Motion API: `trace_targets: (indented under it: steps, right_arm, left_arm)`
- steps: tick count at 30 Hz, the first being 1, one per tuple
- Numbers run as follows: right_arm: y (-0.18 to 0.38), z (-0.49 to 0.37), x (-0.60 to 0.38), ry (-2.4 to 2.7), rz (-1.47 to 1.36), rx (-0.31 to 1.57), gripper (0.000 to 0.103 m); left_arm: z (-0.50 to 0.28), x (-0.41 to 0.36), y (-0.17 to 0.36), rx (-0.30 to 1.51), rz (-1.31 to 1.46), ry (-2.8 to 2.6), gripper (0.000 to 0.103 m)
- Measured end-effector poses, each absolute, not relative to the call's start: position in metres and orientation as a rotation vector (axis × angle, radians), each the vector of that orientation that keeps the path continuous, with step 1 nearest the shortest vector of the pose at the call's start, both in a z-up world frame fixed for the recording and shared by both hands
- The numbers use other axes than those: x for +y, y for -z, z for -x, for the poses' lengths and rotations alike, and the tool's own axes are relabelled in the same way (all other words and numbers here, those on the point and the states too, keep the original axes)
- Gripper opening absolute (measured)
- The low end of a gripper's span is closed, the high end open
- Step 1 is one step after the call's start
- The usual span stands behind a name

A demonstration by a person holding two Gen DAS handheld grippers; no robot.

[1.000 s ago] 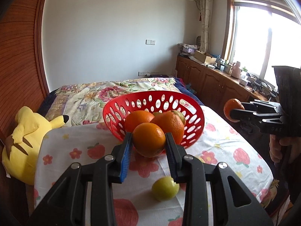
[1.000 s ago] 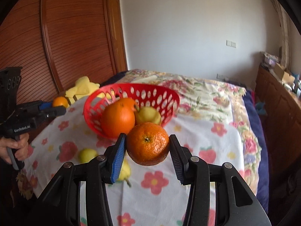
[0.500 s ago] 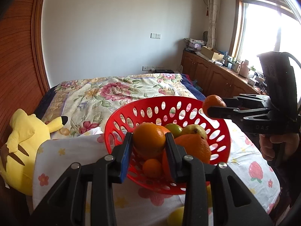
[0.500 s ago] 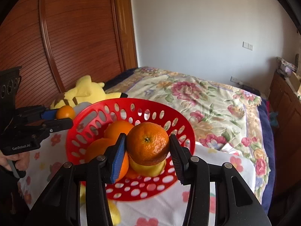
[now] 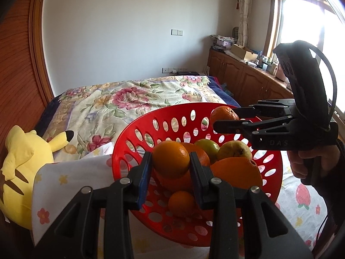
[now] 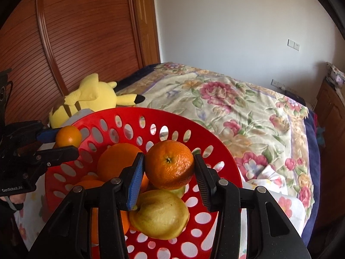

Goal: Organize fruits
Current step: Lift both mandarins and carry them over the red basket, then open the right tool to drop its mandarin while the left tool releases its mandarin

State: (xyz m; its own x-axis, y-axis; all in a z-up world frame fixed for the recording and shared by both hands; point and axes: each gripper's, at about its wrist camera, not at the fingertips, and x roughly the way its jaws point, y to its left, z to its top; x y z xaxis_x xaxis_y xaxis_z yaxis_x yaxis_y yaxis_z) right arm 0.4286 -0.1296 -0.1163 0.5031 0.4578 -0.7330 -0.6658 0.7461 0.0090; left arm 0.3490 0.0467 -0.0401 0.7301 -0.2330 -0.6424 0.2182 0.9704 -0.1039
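Orange fruit pinched in both grippers above the red basket

Nearest, the left gripper (image 5: 171, 166) clamps an orange (image 5: 171, 159) and the right gripper (image 6: 169, 169) clamps a mandarin (image 6: 169, 164), both poised over the red basket (image 5: 138, 133), apparently for dropping among the pear (image 6: 159, 213) and oranges inside; beyond lies the Pikachu plush (image 6: 90, 99).

The left gripper (image 5: 171, 165) is clamped on an orange (image 5: 171, 158) held level between its pads, while the right gripper (image 6: 169, 168), gripped by a hand (image 5: 313, 161) at its handle, pinches a second orange (image 6: 169, 164) likewise.
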Motion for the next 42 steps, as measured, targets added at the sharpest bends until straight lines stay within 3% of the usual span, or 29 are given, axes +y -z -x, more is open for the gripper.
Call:
trace_targets:
  steps: [11, 14, 35, 39, 42]
  right_arm:
    - [0.127, -0.43, -0.122, -0.697, 0.295, 0.849, 0.047]
    - [0.123, -0.429, -0.124, -0.691, 0.27, 0.834, 0.052]
    - [0.091, -0.349, -0.177, -0.618, 0.161, 0.73, 0.052]
    - [0.091, -0.334, -0.177, -0.616, 0.164, 0.724, 0.052]
    - [0.09, -0.319, -0.178, -0.621, 0.155, 0.711, 0.052]
  left_arm:
    - [-0.345, 0.043, 0.047, 0.734, 0.008, 0.248, 0.033]
    - [-0.343, 0.043, 0.049, 0.742, 0.004, 0.243, 0.033]
    - [-0.333, 0.03, 0.05, 0.792, -0.043, 0.214, 0.033]
    - [-0.325, 0.029, 0.043, 0.789, -0.055, 0.19, 0.044]
    - [-0.312, 0.028, 0.04, 0.782, -0.045, 0.194, 0.045]
